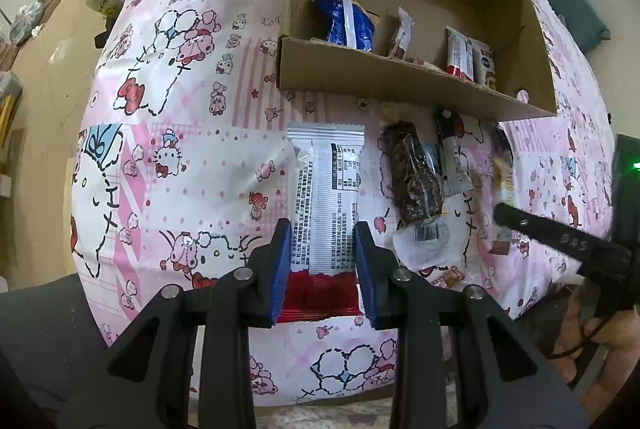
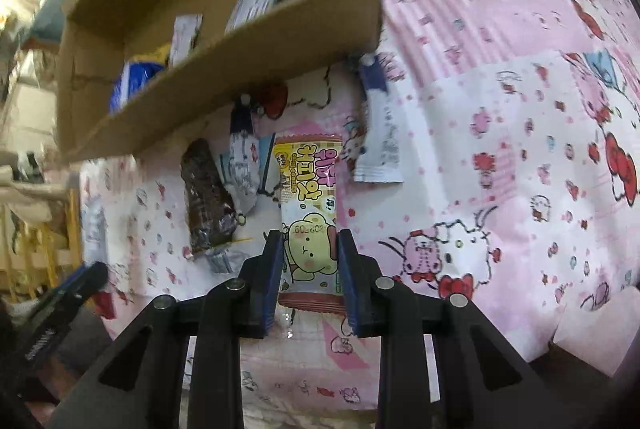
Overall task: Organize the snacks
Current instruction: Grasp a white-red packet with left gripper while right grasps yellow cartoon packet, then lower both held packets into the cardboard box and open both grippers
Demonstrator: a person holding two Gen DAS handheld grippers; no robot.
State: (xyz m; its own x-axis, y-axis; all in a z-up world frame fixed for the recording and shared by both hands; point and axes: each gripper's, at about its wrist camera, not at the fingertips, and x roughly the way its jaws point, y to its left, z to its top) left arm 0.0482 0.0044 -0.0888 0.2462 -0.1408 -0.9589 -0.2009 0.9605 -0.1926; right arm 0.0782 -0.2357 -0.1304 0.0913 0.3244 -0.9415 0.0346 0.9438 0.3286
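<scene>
holding one snack in each tool, we sit partway through the sorting. our left gripper (image 1: 322, 261) pinches a white bar wrapper with a red end (image 1: 326, 197) between its blue pads, gripping it near that red end; the wrapper's long axis runs away from us, its crimped white end pointing toward the cardboard box (image 1: 404, 85). our right gripper (image 2: 310, 281) is pressed in on a yellow cookie packet with a cartoon bear (image 2: 310, 213); no earlier view is given, but the pads sit against both long sides of the packet. that packet also lies lengthwise away from us, yellow end toward the box, brown crimped end nearest the tool.

both snacks are over the pink cartoon tablecloth (image 1: 192, 133), just short of the box's near wall, roughly mid-table. whether they are lifted clear or touch the cloth we cannot tell.

as for progress, we judge some work done: the box already holds a blue bag (image 1: 346, 23), a small clear packet (image 1: 400, 37), and a red-and-white bar (image 1: 458, 53) with another beside it, standing along the near wall. left on the cloth are a dark brown bar in clear wrap (image 1: 414, 177), and a couple of slim white sachets (image 2: 380, 133) lying near the box's front edge. so after these two go in, at least three or four pieces remain, by our reckoning.
</scene>
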